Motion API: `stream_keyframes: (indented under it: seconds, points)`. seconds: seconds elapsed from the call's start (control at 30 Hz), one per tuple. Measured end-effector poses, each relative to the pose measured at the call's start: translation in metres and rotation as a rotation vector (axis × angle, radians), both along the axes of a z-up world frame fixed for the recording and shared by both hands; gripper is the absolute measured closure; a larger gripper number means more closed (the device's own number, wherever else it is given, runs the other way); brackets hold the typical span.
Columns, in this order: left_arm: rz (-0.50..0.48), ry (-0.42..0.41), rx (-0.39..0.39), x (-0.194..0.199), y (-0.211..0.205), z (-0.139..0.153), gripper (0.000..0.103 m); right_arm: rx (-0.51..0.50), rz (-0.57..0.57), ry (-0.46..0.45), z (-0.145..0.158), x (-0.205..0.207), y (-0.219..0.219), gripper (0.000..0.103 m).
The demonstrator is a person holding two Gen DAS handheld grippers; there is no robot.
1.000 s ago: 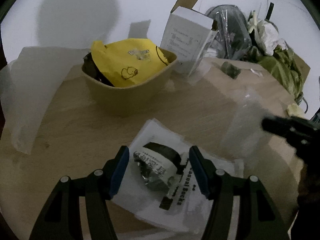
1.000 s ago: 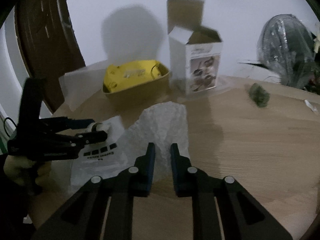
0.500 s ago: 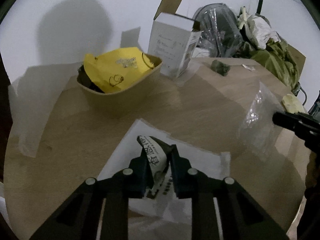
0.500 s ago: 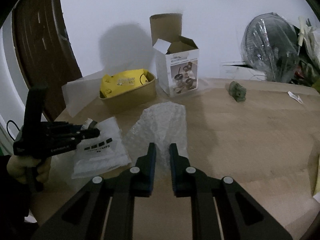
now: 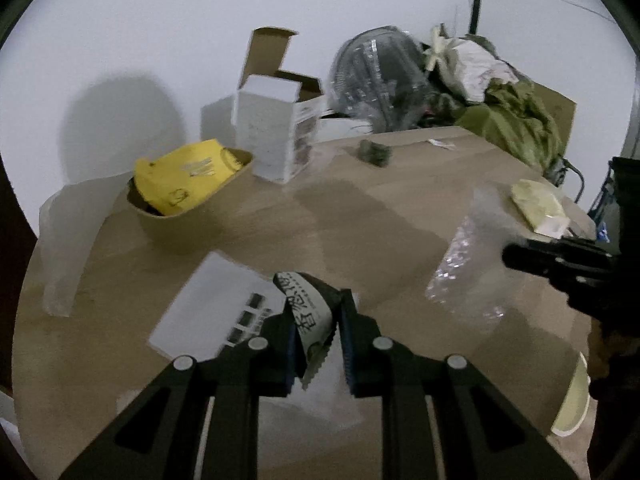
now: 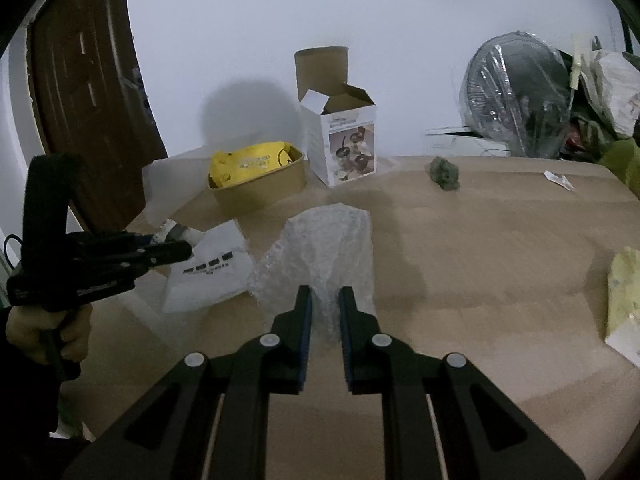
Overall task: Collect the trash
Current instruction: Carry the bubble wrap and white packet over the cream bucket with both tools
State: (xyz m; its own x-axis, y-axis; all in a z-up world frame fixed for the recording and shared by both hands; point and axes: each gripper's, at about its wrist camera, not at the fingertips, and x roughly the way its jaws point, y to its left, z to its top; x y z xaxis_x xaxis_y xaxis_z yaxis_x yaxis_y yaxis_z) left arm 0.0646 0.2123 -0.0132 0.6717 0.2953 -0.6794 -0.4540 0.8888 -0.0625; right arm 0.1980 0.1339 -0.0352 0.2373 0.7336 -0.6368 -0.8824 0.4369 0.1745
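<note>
My left gripper is shut on a crumpled black-and-white printed wrapper, held above a white plastic bag that lies on the wooden table. My right gripper is shut on a sheet of clear bubble wrap, lifted off the table. The left gripper also shows at the left of the right wrist view, over the white bag. A tan paper bowl holds a yellow wrapper.
An open white carton stands behind the bowl. A dark green lump and a small paper scrap lie farther back. A yellowish packet lies at the right edge. A wrapped fan and clutter stand beyond. A brown door is at left.
My left gripper closed on the printed wrapper and lifted it off the white bag. My right gripper rose and drew back with the bubble wrap.
</note>
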Motion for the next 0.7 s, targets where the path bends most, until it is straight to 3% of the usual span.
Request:
stream_keyframes:
  seconds: [0.7]
  points:
    - [-0.263,-0.028,0.028,0.029,-0.114,-0.004,0.086,0.013,-0.204,-0.030,-0.006,-0.026,-0.130,0.091]
